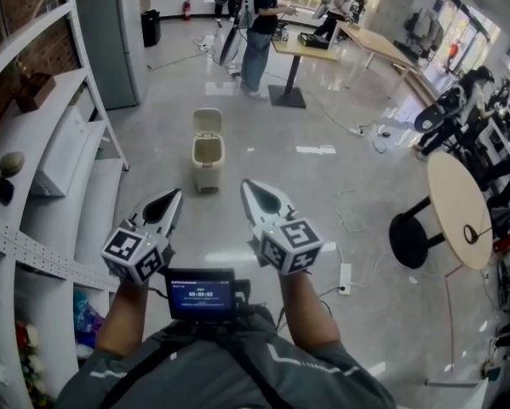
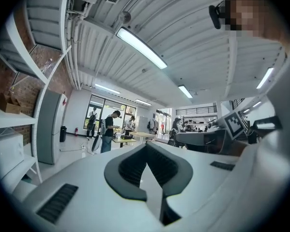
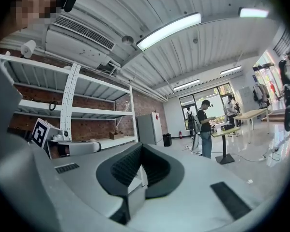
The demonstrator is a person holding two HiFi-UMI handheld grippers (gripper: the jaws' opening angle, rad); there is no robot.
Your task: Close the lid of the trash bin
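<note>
A small beige trash bin [image 1: 208, 162] stands on the grey floor ahead of me, with its lid [image 1: 208, 121] tipped up and open at the back. My left gripper [image 1: 174, 195] and right gripper [image 1: 247, 185] are held side by side at waist height, well short of the bin and apart from it. Both point forward with jaws together and nothing between them. In the left gripper view the left gripper [image 2: 147, 159] faces the room and ceiling, and the right gripper [image 3: 141, 150] does the same in its view. The bin does not show in either gripper view.
White shelving [image 1: 64, 155] runs along my left. A grey cabinet [image 1: 110, 41] stands beyond it. A round table [image 1: 459, 207] and black stool [image 1: 412, 239] are at the right, and a power strip [image 1: 344, 278] with cables lies on the floor. A person [image 1: 260, 24] stands at a far table.
</note>
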